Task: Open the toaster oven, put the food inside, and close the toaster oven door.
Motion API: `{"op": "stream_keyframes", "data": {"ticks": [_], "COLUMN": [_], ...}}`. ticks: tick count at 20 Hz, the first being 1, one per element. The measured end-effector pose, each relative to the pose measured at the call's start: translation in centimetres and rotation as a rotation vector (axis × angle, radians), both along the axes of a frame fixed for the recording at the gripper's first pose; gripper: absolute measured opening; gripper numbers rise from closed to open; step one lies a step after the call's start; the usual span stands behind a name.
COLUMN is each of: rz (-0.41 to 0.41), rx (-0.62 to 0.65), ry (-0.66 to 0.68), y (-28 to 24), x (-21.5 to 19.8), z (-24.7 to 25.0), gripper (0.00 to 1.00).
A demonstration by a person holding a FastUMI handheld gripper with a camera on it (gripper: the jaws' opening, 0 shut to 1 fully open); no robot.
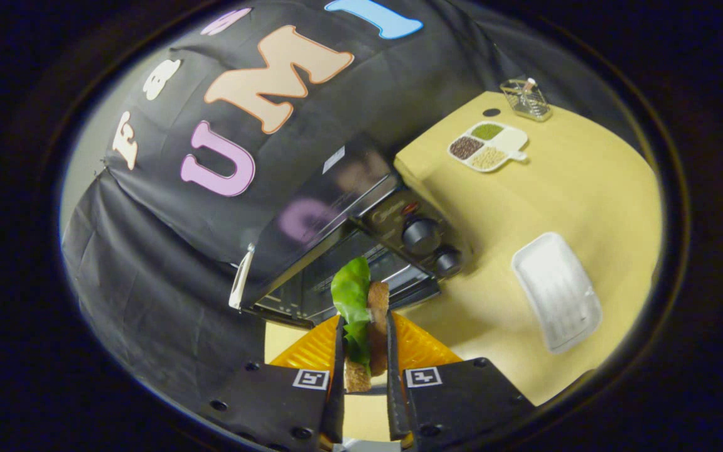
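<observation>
Tongs [361, 351] clamp leafy sandwich [361, 314] before boxy glossy toaster oven [349, 238].

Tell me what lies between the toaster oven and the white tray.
Bare table in the gripper view. The toaster oven stands apart from the white tray; the gripper holds the sandwich.

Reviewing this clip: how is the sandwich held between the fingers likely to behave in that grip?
The sandwich, clamped by the gripper, looks soft: the bread would probably compress. Its lettuce leaf juts out loosely, so it may flop or slip free. It seems light, held up in front of the open toaster oven.
</observation>
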State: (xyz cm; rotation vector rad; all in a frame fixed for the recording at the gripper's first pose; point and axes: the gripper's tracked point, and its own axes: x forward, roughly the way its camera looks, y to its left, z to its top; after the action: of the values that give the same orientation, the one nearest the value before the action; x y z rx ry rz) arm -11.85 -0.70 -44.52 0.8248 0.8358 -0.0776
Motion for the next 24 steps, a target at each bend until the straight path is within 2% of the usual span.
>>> {"op": "stream_keyframes", "data": {"ticks": [5,12,16,24], "rz": [-0.082,-0.205,-0.293,-0.386], "rx": [0.134,0.248,0.293,0.307], "ry": [0.008,-0.013,-0.031,-0.046], "y": [3.9,5.8,5.8,5.9], "x": [2.2,6.2,8.2,10.3], "z": [-1.7,-3.2,-4.8,-6.5], "gripper": [0.3,0.3,0.3,0.31]}}
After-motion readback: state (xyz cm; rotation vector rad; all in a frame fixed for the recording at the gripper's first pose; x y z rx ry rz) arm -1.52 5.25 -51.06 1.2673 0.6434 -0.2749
